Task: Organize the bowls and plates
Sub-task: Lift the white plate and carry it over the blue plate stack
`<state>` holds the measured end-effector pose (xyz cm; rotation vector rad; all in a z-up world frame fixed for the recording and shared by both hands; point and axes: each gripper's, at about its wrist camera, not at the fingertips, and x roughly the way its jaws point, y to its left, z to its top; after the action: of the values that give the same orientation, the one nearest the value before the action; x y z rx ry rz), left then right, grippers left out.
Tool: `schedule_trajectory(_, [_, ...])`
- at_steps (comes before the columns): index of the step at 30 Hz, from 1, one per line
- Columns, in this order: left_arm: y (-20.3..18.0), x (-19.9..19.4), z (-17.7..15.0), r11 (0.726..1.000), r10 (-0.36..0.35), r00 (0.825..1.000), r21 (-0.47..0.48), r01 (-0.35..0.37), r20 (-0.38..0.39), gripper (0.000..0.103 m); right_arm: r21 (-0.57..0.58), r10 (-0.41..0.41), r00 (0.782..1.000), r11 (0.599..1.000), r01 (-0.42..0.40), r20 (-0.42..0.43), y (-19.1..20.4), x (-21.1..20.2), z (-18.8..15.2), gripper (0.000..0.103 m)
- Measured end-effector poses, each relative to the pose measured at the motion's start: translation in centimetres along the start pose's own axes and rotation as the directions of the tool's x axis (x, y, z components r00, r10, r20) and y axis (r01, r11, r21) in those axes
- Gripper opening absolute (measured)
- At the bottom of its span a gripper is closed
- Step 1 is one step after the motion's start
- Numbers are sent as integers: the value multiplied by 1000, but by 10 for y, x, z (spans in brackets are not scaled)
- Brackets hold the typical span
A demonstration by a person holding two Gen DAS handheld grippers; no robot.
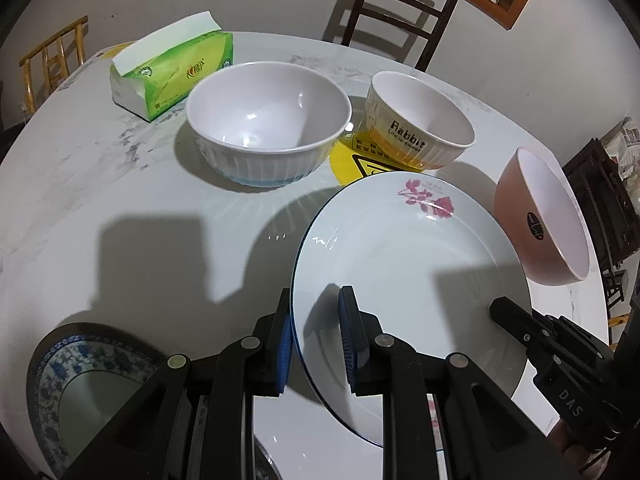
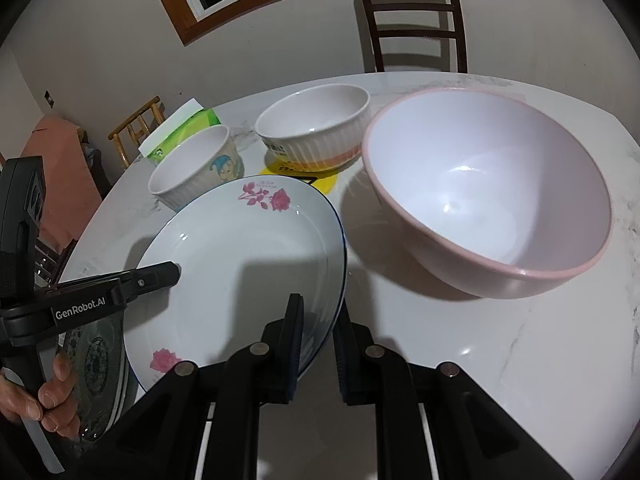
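Note:
A white plate with pink roses (image 1: 404, 264) (image 2: 240, 264) is held between both grippers, lifted and tilted above the table. My left gripper (image 1: 316, 340) is shut on its left rim; it also shows in the right wrist view (image 2: 176, 272). My right gripper (image 2: 318, 344) is shut on its right rim and shows in the left wrist view (image 1: 496, 308). A blue-patterned plate (image 1: 80, 376) (image 2: 96, 368) lies under the left side. A white ribbed bowl (image 1: 268, 120), a "Rabbit" bowl (image 1: 420, 120) (image 2: 316, 124) and a pink bowl (image 1: 540, 216) (image 2: 488, 196) stand beyond.
A green tissue pack (image 1: 176, 68) lies at the table's far left. A yellow round sticker (image 1: 360, 160) is on the white marble table (image 1: 120, 184). Dark chairs (image 1: 396, 12) stand behind the table; a wooden chair (image 1: 52, 56) is at the left.

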<state>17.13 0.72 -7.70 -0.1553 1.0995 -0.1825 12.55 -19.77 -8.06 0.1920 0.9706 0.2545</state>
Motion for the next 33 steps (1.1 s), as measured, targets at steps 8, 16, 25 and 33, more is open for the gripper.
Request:
schedule_trajectory(8, [5, -21, -6, 1000, 6, 1000, -19, -6, 21, 18, -33, 16, 1000, 999, -15, 22, 14, -18, -4, 15])
schedule_trajectory(16, [15, -45, -16, 999, 18, 999, -32, -17, 45, 18, -65, 37, 999, 997, -34, 39, 31, -33, -9, 14])
schedule_trajectory(25, [34, -70, -30, 998, 32, 998, -61, -28, 59, 18, -106, 69, 997, 992, -65, 35, 57, -42, -14, 15])
schedule_trajectory(33, [67, -94, -49, 991, 65, 996, -119, -57, 68, 18, -158, 113, 994, 981, -109, 16, 92, -39, -21, 14])
